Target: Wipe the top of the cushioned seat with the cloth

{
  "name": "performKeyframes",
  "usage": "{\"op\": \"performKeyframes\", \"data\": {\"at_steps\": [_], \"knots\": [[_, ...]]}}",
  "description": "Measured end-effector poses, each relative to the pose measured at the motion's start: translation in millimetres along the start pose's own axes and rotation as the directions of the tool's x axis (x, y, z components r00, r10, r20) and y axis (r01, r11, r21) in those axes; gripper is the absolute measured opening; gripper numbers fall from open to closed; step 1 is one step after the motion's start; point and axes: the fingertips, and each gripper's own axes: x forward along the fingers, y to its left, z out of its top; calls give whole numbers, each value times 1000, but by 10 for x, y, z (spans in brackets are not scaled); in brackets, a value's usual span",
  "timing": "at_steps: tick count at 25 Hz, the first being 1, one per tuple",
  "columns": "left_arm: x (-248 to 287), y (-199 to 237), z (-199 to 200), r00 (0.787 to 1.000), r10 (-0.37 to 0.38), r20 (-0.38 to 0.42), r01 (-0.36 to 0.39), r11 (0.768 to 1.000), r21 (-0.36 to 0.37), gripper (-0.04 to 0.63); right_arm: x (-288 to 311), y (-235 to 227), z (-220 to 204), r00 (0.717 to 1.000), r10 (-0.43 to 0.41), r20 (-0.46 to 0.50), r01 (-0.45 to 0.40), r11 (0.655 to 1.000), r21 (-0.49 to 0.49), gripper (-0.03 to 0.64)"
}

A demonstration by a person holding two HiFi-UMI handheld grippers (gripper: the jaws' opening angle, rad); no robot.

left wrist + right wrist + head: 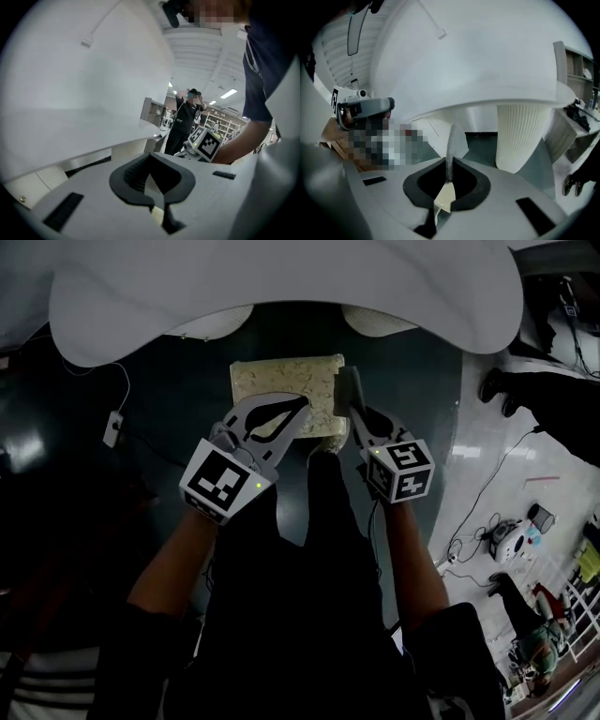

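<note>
I hold the cloth [286, 385] spread between my two tools, just below the near edge of the cushioned seat [281, 273] and not touching its top. The cloth is pale yellow, speckled and roughly square, and it hangs over the dark floor [159, 390] in front of the seat.

My left tool [302, 412] is pressed together on the cloth's near edge, toward the corner farthest from the seat. In the left gripper view the jaws meet, with a sliver of cream fabric caught between them. My right tool [350, 395] pinches the cloth's right edge, a little closer to the seat than the left one. In the right gripper view its jaws are closed on a cream fold.

The seat is a broad white cushion with a rounded rim, and it fills the area above both tools in all three views. Under it stand white ribbed legs [520, 136], well back from the cloth. A thin white cable with a small box [112, 427] lies on the floor to the left of the seat. Another person [185, 122] stands far beyond the seat in the left gripper view.
</note>
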Motion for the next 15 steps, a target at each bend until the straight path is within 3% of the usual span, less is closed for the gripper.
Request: {"op": "performKeyframes", "data": {"at_steps": [9, 15], "knots": [[-1037, -17, 917, 980, 114, 165, -124, 991, 51, 8, -541, 1044, 1075, 986, 94, 135, -76, 988, -132, 34], [-1508, -111, 1254, 965, 152, 215, -166, 985, 48, 6, -929, 1547, 1614, 962, 139, 233, -92, 975, -201, 34]]}}
